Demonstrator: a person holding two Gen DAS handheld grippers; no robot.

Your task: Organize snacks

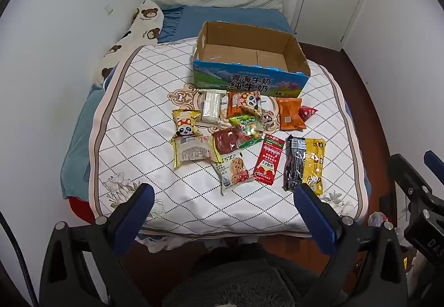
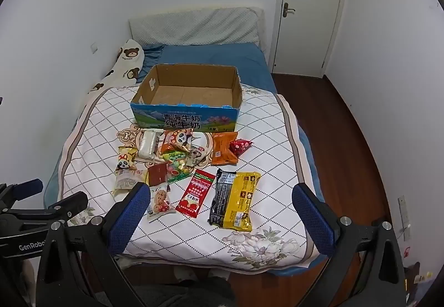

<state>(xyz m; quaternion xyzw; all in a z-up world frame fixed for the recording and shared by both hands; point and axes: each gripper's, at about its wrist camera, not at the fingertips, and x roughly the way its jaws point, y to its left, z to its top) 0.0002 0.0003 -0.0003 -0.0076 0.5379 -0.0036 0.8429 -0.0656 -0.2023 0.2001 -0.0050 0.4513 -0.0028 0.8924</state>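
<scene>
An open cardboard milk box (image 1: 251, 55) (image 2: 186, 93) stands empty on the white quilted bed cover (image 1: 155, 101) (image 2: 266, 129). Several snack packets lie in front of it: a black-and-yellow packet (image 1: 305, 165) (image 2: 236, 200), a red sachet (image 1: 268, 158) (image 2: 195, 193), an orange packet (image 1: 290, 114) (image 2: 224, 151), a cookie packet (image 1: 234, 172) (image 2: 161, 201), a panda packet (image 1: 184, 122) (image 2: 125, 158). My left gripper (image 1: 222, 196) is open and empty, held back over the bed's foot. My right gripper (image 2: 222, 196) is open and empty too, to the left one's right.
The bed's blue sheet (image 2: 213, 57) and grey headboard cushion (image 2: 194, 26) lie behind the box. A bear-print pillow (image 1: 133, 37) runs along the left wall. A white door (image 2: 305, 10) and wooden floor (image 2: 347, 126) are on the right.
</scene>
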